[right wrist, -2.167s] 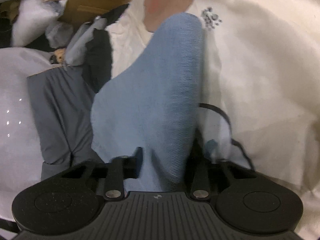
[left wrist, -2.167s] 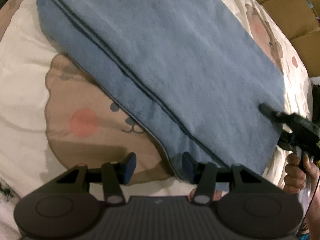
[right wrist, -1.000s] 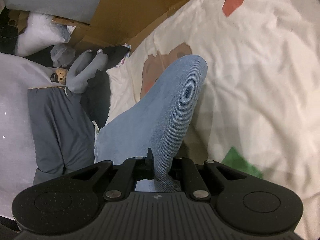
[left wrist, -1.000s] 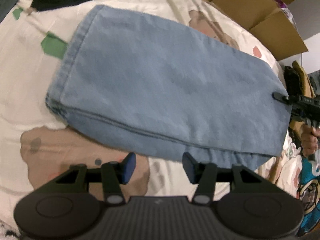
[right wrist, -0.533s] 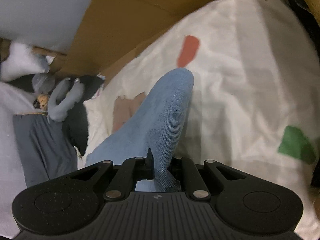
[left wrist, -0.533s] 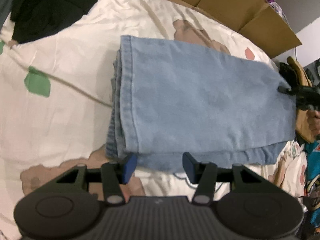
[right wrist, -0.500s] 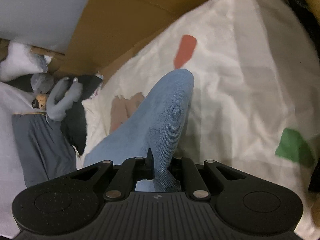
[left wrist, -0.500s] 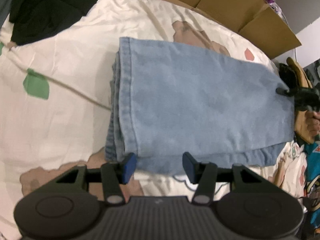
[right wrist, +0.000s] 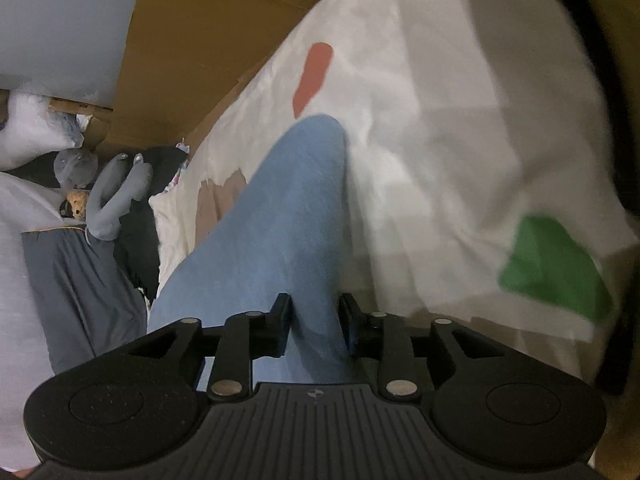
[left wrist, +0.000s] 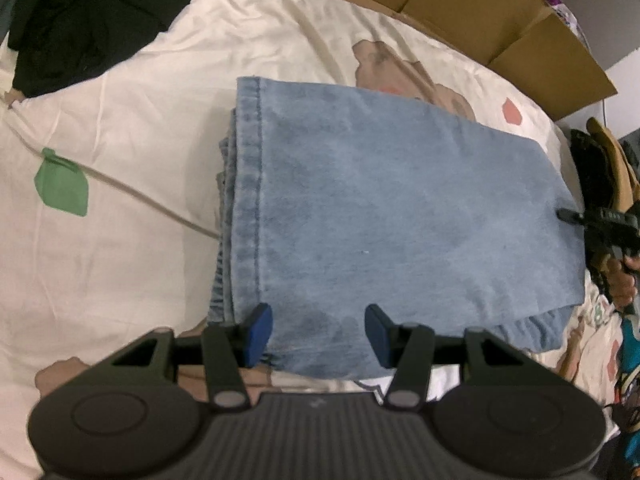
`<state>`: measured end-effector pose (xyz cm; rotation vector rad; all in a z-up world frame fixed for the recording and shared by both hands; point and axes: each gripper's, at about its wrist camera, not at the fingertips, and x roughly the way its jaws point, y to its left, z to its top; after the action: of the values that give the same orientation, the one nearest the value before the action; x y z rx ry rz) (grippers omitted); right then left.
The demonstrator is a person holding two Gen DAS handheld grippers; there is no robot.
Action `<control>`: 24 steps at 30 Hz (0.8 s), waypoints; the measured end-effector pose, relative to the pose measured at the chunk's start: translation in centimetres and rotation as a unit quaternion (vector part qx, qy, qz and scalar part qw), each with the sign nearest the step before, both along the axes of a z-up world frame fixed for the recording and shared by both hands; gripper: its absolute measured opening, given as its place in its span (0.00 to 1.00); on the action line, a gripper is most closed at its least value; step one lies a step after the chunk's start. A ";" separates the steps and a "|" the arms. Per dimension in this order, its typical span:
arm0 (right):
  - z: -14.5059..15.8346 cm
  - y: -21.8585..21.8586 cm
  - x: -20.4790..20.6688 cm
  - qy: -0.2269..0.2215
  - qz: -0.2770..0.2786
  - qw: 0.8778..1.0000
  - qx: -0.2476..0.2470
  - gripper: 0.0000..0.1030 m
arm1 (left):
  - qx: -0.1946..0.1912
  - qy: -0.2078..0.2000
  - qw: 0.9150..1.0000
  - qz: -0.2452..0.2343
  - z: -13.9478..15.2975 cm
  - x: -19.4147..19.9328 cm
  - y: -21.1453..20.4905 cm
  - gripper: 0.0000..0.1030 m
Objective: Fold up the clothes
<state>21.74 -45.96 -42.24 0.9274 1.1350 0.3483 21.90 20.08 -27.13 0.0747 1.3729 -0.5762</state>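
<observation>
Light blue jeans (left wrist: 392, 216) lie folded in several layers on the cream bedsheet (left wrist: 120, 248), hem edge to the left. My left gripper (left wrist: 316, 332) is open, its blue pads on either side of the near edge of the jeans, not clamped on them. My right gripper (right wrist: 314, 324) has its jaws parted a little around the folded end of the jeans (right wrist: 280, 216), which runs between the fingers. It also shows in the left wrist view (left wrist: 568, 214) at the jeans' right edge.
Black clothes (left wrist: 80, 12) lie at the bed's far left corner. Cardboard boxes (left wrist: 500, 8) line the far side. The right wrist view shows a grey garment (right wrist: 76, 276), a grey plush toy (right wrist: 116, 192) and a cardboard wall (right wrist: 208, 40) beside the bed.
The jeans have come down from a lifted sheet to a flat folded stack on the bed. My right gripper's jaws, clamped on the fold half a second ago, have parted slightly.
</observation>
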 end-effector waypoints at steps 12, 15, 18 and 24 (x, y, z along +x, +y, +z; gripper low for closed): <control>-0.8 -0.8 -7.3 0.050 0.031 0.998 -0.004 0.34 | 0.005 -0.007 1.000 -0.002 -0.4 1.0 -5.0 0.53; -0.3 -0.9 -9.2 0.057 0.025 0.998 -0.006 0.29 | 0.001 -0.012 1.000 0.002 0.2 1.0 -5.3 0.53; 1.1 -1.8 -10.6 0.037 -0.001 0.999 0.029 0.23 | -0.004 -0.020 1.000 0.003 1.1 1.0 -5.4 0.53; -0.4 -3.0 -13.3 0.039 -0.085 0.993 0.073 0.31 | -0.014 -0.029 0.999 0.008 2.2 1.1 -5.6 0.53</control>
<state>8.40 -48.94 -42.60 1.1671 1.1031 0.2611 23.00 14.49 -24.94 0.0565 1.3074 -0.5754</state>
